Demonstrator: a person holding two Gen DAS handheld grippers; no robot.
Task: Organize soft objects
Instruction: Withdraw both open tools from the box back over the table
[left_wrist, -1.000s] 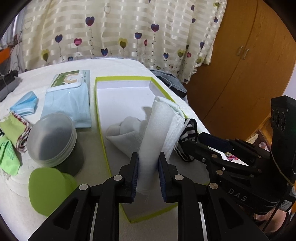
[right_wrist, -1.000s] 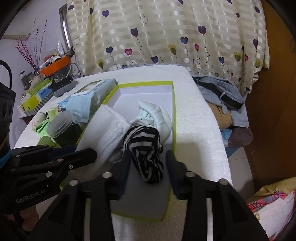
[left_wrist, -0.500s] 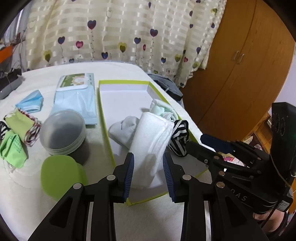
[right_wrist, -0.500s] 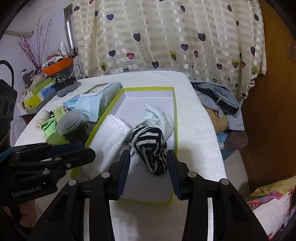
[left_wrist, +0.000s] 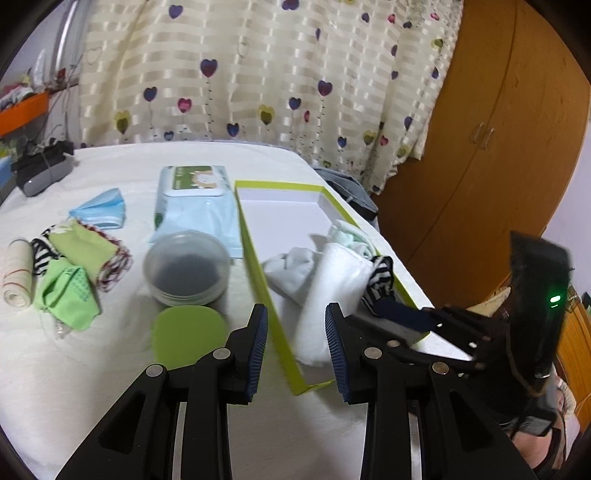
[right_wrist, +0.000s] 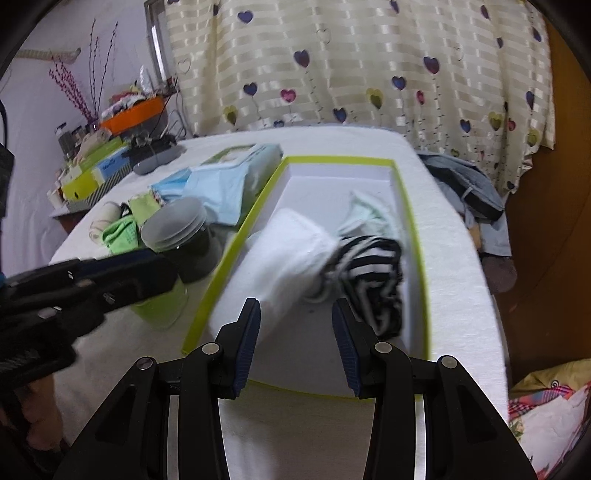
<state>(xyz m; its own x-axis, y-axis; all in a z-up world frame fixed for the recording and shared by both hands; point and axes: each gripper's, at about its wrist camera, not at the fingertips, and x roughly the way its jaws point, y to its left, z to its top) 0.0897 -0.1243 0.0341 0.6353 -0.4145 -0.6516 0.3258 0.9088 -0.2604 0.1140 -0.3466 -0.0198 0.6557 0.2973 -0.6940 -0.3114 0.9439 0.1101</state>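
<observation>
Both grippers stood released and empty over the near end of the green-rimmed box. The left gripper had its jaws parted, straddling the box's near-left wall, and the right gripper was likewise parted over the box's near floor. Inside the box lay the rolled white towel, its long axis running near-to-far and leaning slightly right at the far end, with the black-and-white striped cloth touching its right side, a pale grey-white cloth on its left, and a mint-tinted cloth beyond. The soft things not yet boxed all lay left of the box on the white bed cover: green cloth, red-trimmed green cloth, blue face mask, rolled beige bandage. My judgement: the coming pick turns on this, since those items sit left and farther out, so the left gripper is the nearer one. The grey lidded jar and green round lid stand between it and the box. The wet-wipes pack carried a green label; its print was too blurred to read. No lettering on either gripper was legible in these views.
</observation>
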